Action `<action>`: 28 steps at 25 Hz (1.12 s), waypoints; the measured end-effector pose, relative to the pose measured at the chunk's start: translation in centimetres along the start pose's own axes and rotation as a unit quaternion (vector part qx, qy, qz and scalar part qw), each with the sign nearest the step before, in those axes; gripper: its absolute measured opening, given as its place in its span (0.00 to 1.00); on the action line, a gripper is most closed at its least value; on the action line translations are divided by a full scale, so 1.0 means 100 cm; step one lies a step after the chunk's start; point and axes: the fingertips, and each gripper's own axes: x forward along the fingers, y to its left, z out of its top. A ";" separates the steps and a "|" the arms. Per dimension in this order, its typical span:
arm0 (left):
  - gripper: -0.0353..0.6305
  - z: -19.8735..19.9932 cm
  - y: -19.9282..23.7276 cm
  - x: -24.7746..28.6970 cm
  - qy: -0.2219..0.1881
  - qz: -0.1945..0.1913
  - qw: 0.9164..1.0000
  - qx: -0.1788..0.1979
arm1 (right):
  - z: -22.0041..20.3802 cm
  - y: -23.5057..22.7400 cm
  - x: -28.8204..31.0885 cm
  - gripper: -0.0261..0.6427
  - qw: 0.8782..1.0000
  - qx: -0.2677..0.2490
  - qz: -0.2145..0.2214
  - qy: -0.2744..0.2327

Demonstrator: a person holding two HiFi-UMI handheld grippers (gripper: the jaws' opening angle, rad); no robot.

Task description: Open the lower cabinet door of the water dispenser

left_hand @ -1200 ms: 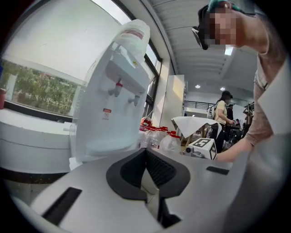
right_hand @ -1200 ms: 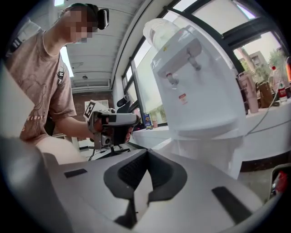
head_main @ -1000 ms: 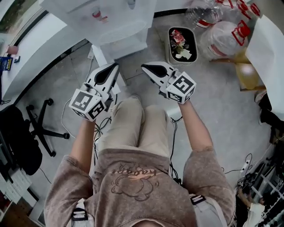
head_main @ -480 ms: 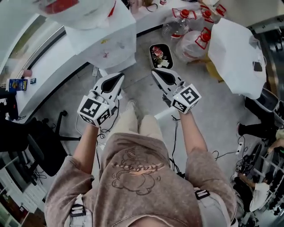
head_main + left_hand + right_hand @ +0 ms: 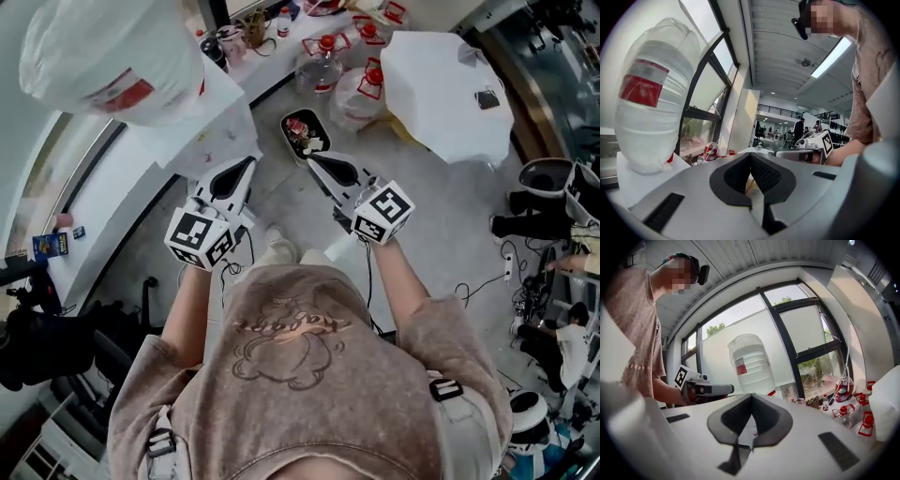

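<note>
1. Rises well above the spot of a second ago, carrying the left gripper (image 5: pixel 248 162) and right gripper (image 5: pixel 312 159) up too; leaves the floor looking farther off and brings the water bottle (image 5: pixel 103 56) in close at upper left.
2. Shows both claws pressed together, with nothing pinched in either.
3. Holds them about level, side by side and apart, before the chest, noses toward the water dispenser (image 5: pixel 220 112); looks like a carrying pose, not a reach.
4. Hides the lower cabinet door: sits under the dispenser's top, out of sight from above, and appears in neither gripper view. Judged well below both claws, so calls for coming back down.
5. Yields no readable writing: red label (image 5: pixel 127 94) on the bottle too blurred, shirt print (image 5: pixel 286 328) distorted, marker cubes (image 5: pixel 199 236) bearing only black-and-white squares.
</note>
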 end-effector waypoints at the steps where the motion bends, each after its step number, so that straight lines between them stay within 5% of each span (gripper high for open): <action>1: 0.08 0.004 0.000 0.002 -0.004 -0.004 1.000 0.000 | 0.003 0.001 -0.002 0.05 1.000 -0.001 -0.007 -0.002; 11: 0.08 0.018 -0.006 0.030 -0.002 -0.022 1.000 0.015 | 0.019 -0.018 -0.025 0.05 0.997 0.003 -0.081 -0.017; 18: 0.08 0.028 -0.027 0.035 -0.010 -0.027 0.999 0.023 | 0.034 -0.037 -0.069 0.05 0.982 -0.022 -0.182 -0.041; 28: 0.08 0.019 -0.015 0.042 -0.036 0.024 0.999 0.012 | 0.029 -0.053 -0.108 0.03 0.970 -0.052 -0.233 -0.046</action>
